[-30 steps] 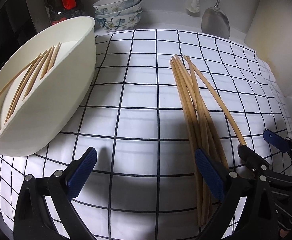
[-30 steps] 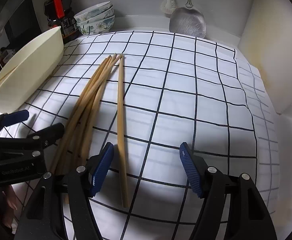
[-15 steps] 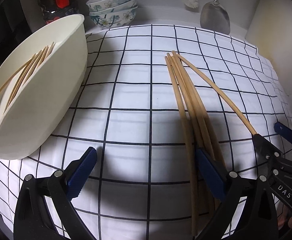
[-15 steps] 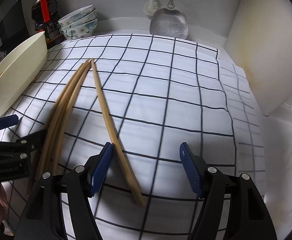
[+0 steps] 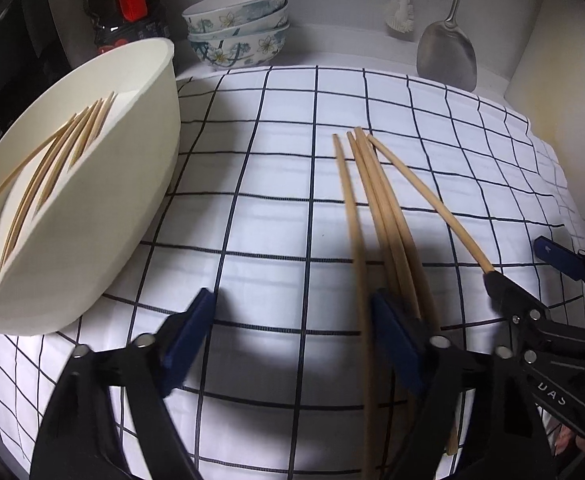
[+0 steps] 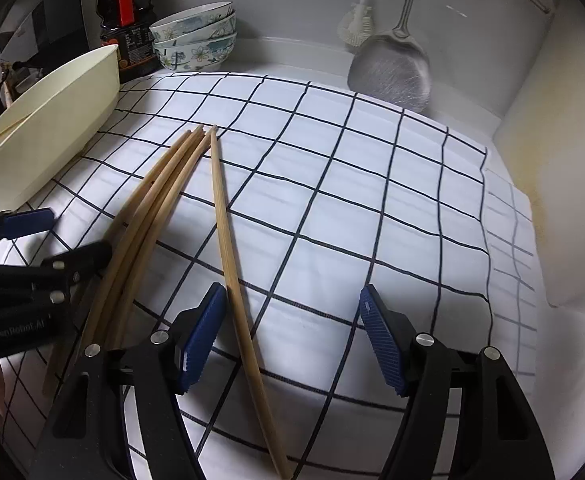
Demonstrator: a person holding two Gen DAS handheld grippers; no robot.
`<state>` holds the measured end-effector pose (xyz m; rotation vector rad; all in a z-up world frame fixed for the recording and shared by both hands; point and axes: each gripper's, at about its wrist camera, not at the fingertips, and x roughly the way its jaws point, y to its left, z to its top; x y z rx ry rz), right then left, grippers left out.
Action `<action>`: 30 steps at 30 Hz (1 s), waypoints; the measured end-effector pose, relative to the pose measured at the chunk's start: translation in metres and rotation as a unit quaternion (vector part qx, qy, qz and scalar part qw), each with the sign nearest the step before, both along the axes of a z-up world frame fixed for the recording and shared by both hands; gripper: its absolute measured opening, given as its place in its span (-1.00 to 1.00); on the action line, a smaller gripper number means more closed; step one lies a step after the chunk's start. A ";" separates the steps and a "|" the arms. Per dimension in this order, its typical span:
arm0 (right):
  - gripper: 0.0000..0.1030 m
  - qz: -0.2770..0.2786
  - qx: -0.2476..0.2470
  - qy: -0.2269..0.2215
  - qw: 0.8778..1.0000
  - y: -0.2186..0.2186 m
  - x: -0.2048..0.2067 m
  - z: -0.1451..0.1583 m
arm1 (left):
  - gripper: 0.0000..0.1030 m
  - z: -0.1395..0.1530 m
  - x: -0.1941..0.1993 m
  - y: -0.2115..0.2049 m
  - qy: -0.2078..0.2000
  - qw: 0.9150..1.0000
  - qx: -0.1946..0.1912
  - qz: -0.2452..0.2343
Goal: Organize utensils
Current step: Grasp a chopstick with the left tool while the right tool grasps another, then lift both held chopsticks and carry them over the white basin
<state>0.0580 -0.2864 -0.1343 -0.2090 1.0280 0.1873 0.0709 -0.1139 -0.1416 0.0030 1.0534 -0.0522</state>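
Lone chopstick point(image 6: 228, 256) lengthwise between spread right gripper point(image 6: 292, 336) pads, untouched; left gripper point(image 5: 288, 332) closing on nothing, bundle point(image 5: 376, 216) just right.

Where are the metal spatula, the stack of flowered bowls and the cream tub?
metal spatula point(image 6: 390, 72), right wrist view, blade.
flowered bowls point(image 5: 236, 36), left wrist view, stack's side.
cream tub point(image 5: 104, 208), left wrist view, outer wall.

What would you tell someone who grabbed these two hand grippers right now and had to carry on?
Left gripper: jaws closing, nothing between them.
Right gripper: open, one chopstick lying between its pads, not gripped.
Loose chopsticks lie on the checked cloth.
Done: several chopsticks already in the cream tub.
Left: move the loose ones into the tub.
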 end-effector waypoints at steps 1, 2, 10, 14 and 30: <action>0.27 0.002 0.002 0.001 1.000 0.000 0.001 0.000 | 0.23 0.001 0.000 0.000 -0.002 1.000 -0.001 -0.005; 0.23 0.006 0.007 0.003 1.000 0.000 0.000 0.000 | 0.07 0.002 -0.002 -0.001 -0.004 1.000 -0.002 -0.008; -0.88 0.059 0.006 0.015 0.998 0.026 -0.008 0.003 | -0.86 0.006 -0.006 -0.008 -0.003 0.999 -0.015 -0.037; -0.88 0.033 0.040 0.022 0.998 0.020 -0.012 0.004 | -0.86 0.006 -0.009 -0.003 0.013 0.998 -0.037 -0.046; -0.88 -0.069 0.125 -0.018 0.990 0.032 -0.039 0.082 | -0.86 0.088 -0.039 0.040 -0.014 0.993 -0.081 -0.084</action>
